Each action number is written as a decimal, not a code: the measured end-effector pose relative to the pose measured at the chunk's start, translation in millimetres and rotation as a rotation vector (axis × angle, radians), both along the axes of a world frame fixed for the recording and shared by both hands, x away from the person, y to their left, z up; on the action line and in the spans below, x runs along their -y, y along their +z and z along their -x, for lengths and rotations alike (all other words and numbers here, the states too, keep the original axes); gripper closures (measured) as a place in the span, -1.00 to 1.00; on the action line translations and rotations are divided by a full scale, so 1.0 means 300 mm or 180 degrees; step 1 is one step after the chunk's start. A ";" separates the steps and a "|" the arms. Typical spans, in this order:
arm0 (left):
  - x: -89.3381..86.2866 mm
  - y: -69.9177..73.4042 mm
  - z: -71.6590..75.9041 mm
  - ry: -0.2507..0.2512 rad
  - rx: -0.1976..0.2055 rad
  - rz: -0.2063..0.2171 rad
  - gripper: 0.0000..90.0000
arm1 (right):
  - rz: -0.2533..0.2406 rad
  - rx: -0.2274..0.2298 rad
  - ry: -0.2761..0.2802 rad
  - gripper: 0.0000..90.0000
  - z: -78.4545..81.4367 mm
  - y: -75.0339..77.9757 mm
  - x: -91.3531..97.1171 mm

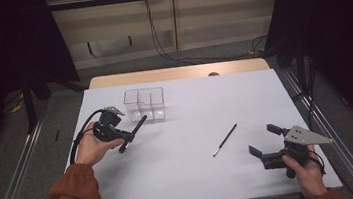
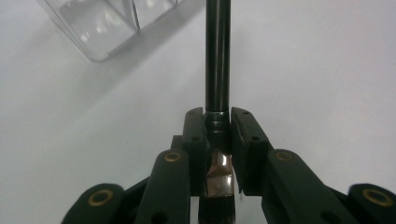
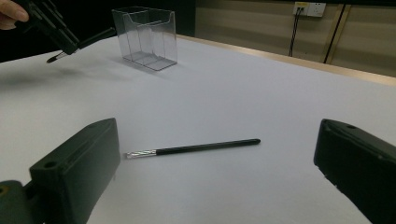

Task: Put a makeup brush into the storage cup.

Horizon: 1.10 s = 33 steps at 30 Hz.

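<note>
While our left tool (image 1: 124, 137) grips one brush (image 2: 218, 70) near the clear organizer (image 1: 145, 103), seemingly empty, the second brush (image 1: 225, 140) lies on the bench (image 1: 198, 177); our right tool (image 1: 264, 141) gapes wide.

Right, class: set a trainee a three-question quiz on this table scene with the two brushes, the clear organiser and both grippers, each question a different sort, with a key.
1. True or false: the left gripper is shut on a black brush.
2. Where does the thin brush lie? A) inside the clear organiser B) flat on the white table C) between the right gripper's jaws
3. Fill in: the right gripper has its jaws ____.

Key: 1 true; 2 B; 3 open, with nothing between them.
</note>
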<state>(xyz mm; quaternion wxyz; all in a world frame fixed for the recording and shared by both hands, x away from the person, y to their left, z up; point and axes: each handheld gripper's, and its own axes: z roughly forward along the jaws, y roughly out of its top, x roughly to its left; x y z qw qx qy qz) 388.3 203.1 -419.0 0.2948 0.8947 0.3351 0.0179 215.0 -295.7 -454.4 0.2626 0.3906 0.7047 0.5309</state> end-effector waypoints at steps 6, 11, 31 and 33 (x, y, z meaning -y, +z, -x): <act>-0.013 0.003 0.021 0.0113 0.0154 0.0266 0.71 | -0.0006 0.0000 -0.0003 -1.00 0.000 0.000 0.001; -0.037 -0.001 0.043 0.0253 0.0302 0.0539 0.71 | -0.0009 0.0001 -0.0003 -1.00 0.000 0.000 0.000; -0.070 -0.019 0.102 0.0287 0.0588 0.1059 0.71 | -0.0028 0.0005 -0.0007 -1.00 0.000 0.000 -0.001; -0.066 -0.021 0.108 0.0275 0.0614 0.1115 0.71 | -0.0025 0.0005 -0.0005 -1.00 0.000 0.000 -0.001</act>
